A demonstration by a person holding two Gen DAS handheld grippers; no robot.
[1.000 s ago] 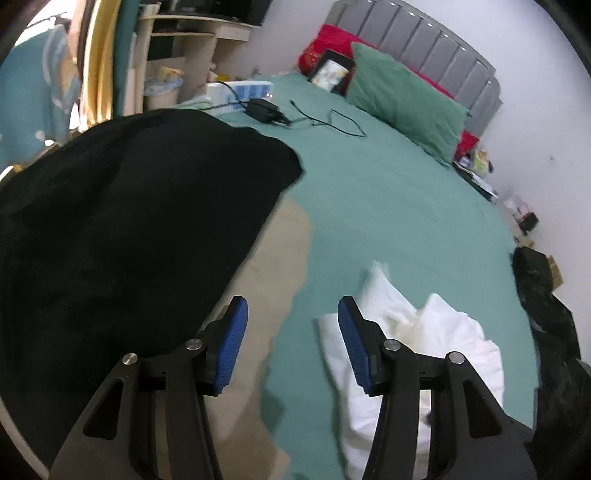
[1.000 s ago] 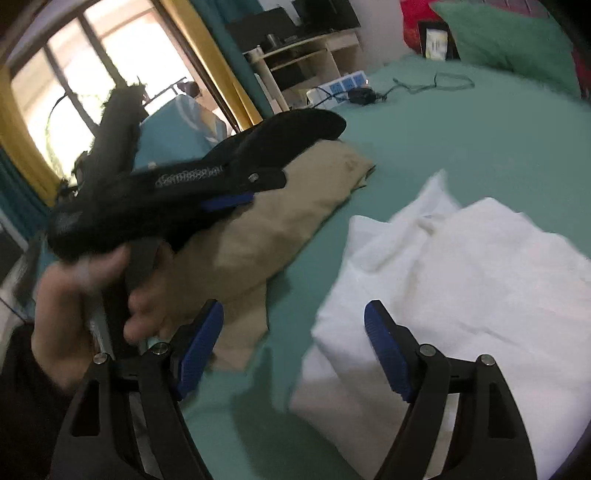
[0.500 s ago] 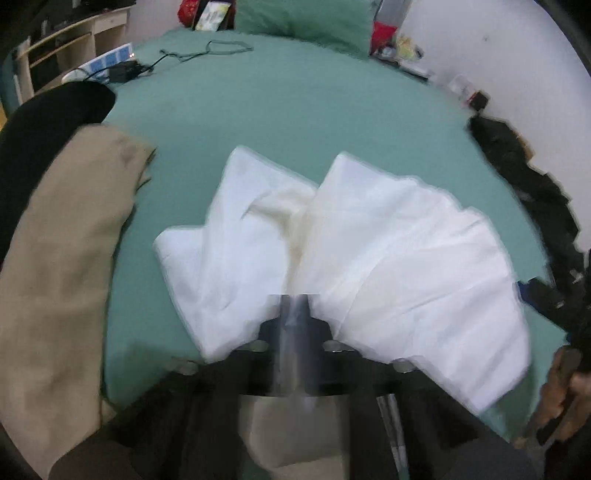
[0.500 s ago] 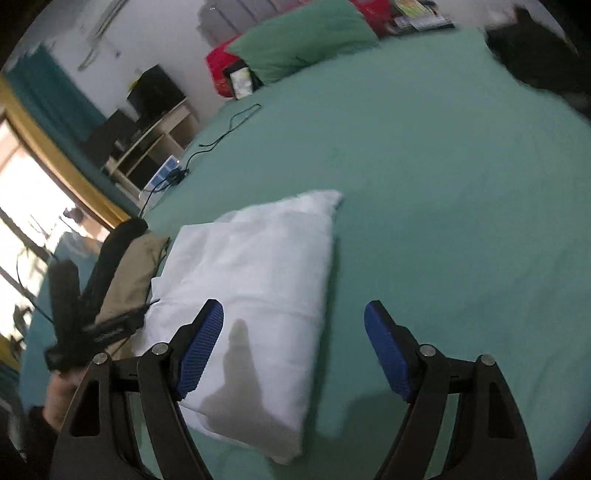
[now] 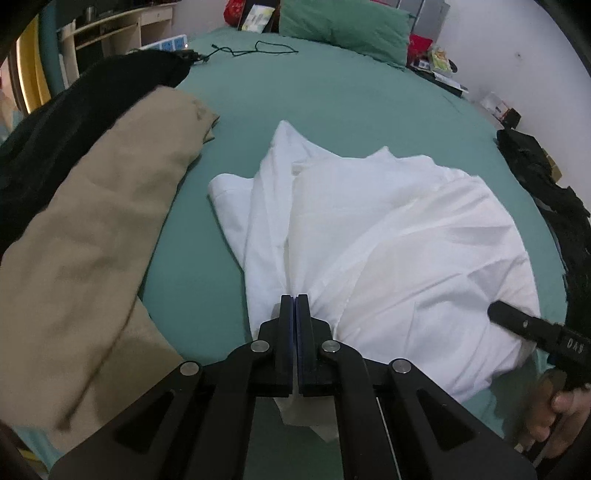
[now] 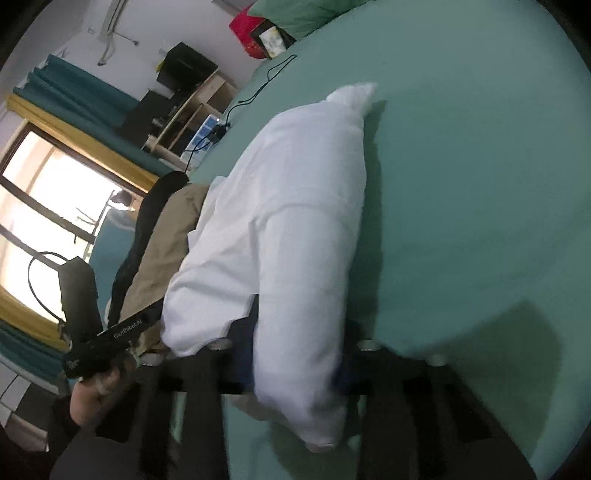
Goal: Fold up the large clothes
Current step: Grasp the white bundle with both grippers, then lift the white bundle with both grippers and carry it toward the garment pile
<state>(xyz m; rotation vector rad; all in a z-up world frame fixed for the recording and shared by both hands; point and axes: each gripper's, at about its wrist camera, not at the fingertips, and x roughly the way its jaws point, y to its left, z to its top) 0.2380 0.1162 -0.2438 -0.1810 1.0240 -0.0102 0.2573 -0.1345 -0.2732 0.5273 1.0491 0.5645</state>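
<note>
- The bed [image 5: 332, 96], under a green sheet, fills both views; everything else lies on it or around its edge.
- A black garment [image 5: 74, 122] is spread at ten o'clock in the left wrist view, running off the frame's left side.
- A tan garment [image 5: 96, 229] lies at nine o'clock, its upper edge tucked against the black one and its near end reaching toward seven o'clock.
- The white garment [image 5: 388, 236], the piece being folded, sits bunched at the centre of the left wrist view, well apart from the tan one at its far corner, with green sheet between them. In the right wrist view it runs from one o'clock down to six.
- A green pillow [image 5: 343, 26] rests at twelve o'clock by the headboard, with a red cushion [image 5: 234, 7] beside it.
- A dark heap [image 5: 546, 192] lies along the bed's edge at three o'clock.
- The left gripper [image 5: 295, 306] has its jaws pressed together on a gathered pleat of the white cloth at six o'clock; folds fan out from the pinch.
- The right gripper [image 6: 295, 365] is blurred at six o'clock of its own view; its jaws have just been closing, a thick roll of white cloth sits between them, and the pads appear to press it.
- A black cable [image 5: 258, 50] trails across the sheet at eleven o'clock.
</note>
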